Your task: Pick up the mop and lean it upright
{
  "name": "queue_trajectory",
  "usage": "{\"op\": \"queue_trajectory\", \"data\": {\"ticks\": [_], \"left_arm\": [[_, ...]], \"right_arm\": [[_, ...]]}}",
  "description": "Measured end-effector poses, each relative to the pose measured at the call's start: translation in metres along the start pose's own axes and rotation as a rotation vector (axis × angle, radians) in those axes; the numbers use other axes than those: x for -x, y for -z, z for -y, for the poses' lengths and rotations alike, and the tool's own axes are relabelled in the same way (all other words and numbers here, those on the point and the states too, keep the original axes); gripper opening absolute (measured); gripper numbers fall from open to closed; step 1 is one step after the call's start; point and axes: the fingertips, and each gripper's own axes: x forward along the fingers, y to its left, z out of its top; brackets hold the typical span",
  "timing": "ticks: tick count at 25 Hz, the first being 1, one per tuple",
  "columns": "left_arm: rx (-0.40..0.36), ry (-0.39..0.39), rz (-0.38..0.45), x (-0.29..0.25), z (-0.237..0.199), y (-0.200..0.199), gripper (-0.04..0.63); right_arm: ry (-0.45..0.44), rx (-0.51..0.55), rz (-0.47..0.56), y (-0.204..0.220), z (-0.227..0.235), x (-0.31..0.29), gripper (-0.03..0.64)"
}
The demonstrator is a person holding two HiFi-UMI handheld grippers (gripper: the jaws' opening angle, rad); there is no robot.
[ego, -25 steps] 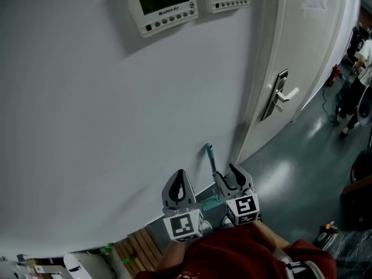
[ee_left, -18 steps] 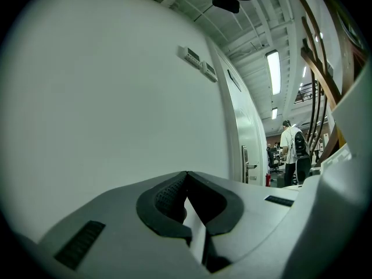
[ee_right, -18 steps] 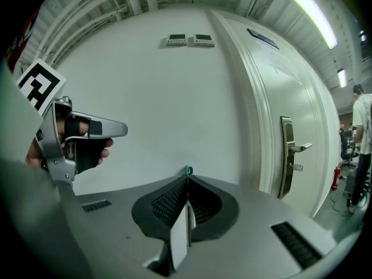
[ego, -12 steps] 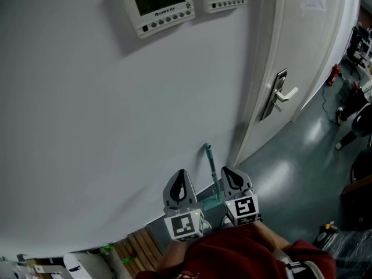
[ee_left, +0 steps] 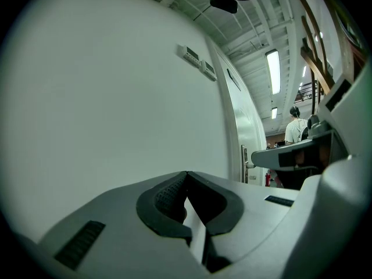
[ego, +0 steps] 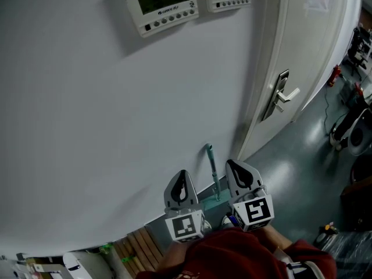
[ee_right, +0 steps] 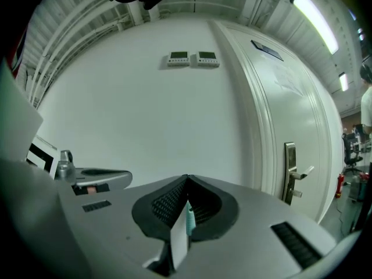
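The mop's teal handle (ego: 213, 170) stands upright against the white wall (ego: 116, 109), in the gap between my two grippers in the head view. Neither gripper touches it. My right gripper (ego: 235, 164) is just right of the handle, its jaws shut with nothing held. In the right gripper view the fingertips (ee_right: 187, 178) meet, and a sliver of the teal handle (ee_right: 189, 221) shows through the slit below them. My left gripper (ego: 182, 174) is just left of the handle, also shut and empty, its tips meeting (ee_left: 186, 173) in front of the wall.
A white door (ego: 302, 51) with a metal lever handle (ego: 282, 95) is right of the mop. Two control panels (ego: 163, 4) hang high on the wall. Wooden slats (ego: 142, 246) lie at the lower left. A person (ee_left: 296, 129) stands far down the corridor.
The right gripper's jaws have gone from open to shut, and it has drawn back a little to the right of the handle. The mop stays leaning on the wall.
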Motion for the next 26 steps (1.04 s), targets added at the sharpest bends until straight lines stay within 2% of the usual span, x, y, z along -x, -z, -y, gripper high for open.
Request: {"op": "queue_trajectory", "data": {"ticks": [3, 14, 26], "left_arm": [[0.001, 0.003, 0.005, -0.001, 0.001, -0.002, 0.013], [0.003, 0.024, 0.005, 0.000, 0.007, -0.010, 0.012], [0.000, 0.007, -0.004, -0.001, 0.003, -0.008, 0.012]], "right_arm": [[0.003, 0.013, 0.014, -0.009, -0.001, -0.001, 0.018], [0.004, 0.026, -0.007, 0.007, 0.003, -0.006, 0.018], [0.001, 0.034, -0.013, 0.008, 0.005, -0.007, 0.018]]}}
